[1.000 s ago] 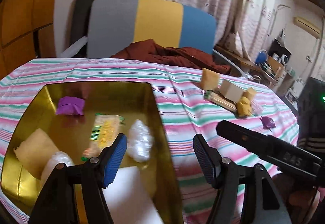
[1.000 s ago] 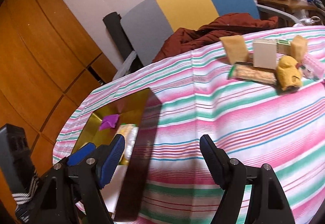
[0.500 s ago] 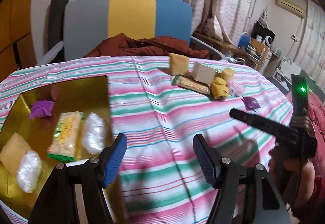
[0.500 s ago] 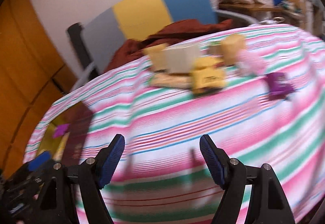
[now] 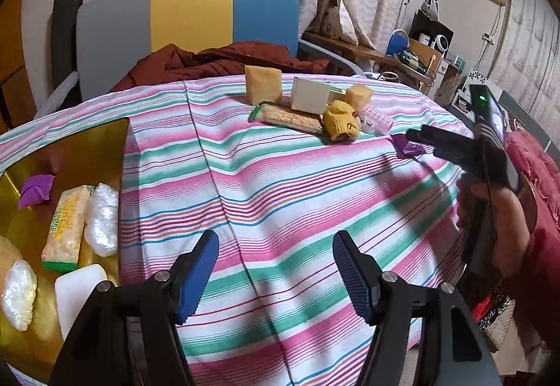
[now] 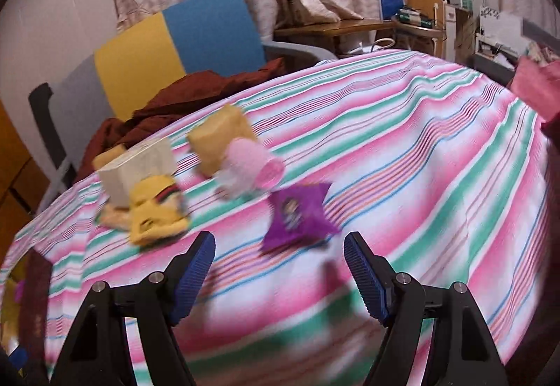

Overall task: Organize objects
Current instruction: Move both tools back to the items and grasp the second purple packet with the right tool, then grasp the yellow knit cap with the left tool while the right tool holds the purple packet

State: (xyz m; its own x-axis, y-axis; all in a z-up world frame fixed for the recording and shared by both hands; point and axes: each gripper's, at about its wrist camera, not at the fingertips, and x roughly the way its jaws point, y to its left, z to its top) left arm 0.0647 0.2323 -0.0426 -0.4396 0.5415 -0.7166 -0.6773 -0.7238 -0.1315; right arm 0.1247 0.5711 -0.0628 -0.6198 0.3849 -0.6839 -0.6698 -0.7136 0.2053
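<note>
Sorting step, reach phase: the right gripper, fingers spread with nothing between them, faces a purple packet that lies on the striped tablecloth just beyond its fingertips, at about twelve o'clock in the right wrist view. The left gripper, fingers likewise spread and empty, hangs over bare cloth, with the gold tray at its nine o'clock. Judged from this layout, the packet is the next piece to be carried to the tray; the move calls for bringing the fingers down on either side of the packet and closing on its crumpled body, which looks thin and likely to slip. Count in the tray, left wrist view: one purple packet, one green-edged cracker pack, two clear wrapped bundles, one white block, and a tan piece cut off at the frame edge. Count still on the cloth, at one o'clock: one cracker pack, one white box, two tan blocks, one yellow sock, one pink case, one purple packet.
</note>
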